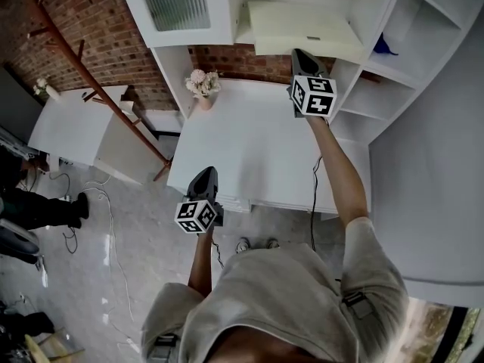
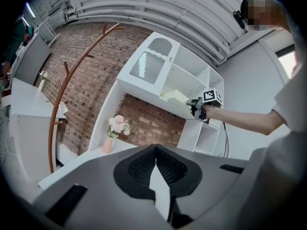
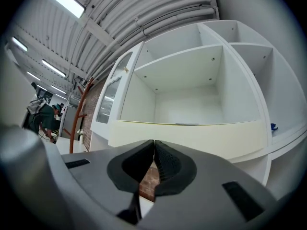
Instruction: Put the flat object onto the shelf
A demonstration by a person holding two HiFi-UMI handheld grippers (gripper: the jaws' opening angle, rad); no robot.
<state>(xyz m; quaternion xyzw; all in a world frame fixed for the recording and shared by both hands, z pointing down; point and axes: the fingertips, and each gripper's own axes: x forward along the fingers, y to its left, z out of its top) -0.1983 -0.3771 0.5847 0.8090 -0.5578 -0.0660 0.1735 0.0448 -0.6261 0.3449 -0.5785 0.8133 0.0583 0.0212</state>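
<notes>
White shelf (image 1: 376, 12) above white bench (image 1: 257, 153). Cream flat object (image 1: 302, 27) lies in the open compartment, front edge overhanging. Right claw (image 1: 299, 54) closed, tips at that edge. Left claw (image 2: 155, 148) closed, empty, over the bench's near edge.

flat object (image 1: 302, 30) – lying in the shelf (image 1: 370, 21) compartment, above the surface (image 1: 257, 157) | right gripper (image 1: 297, 54) just in front of its near edge | flower vase (image 1: 203, 88) on surface, back-left corner | coat rack (image 1: 91, 82) off left | left gripper (image 1: 206, 172) – by surface's front edge
</notes>
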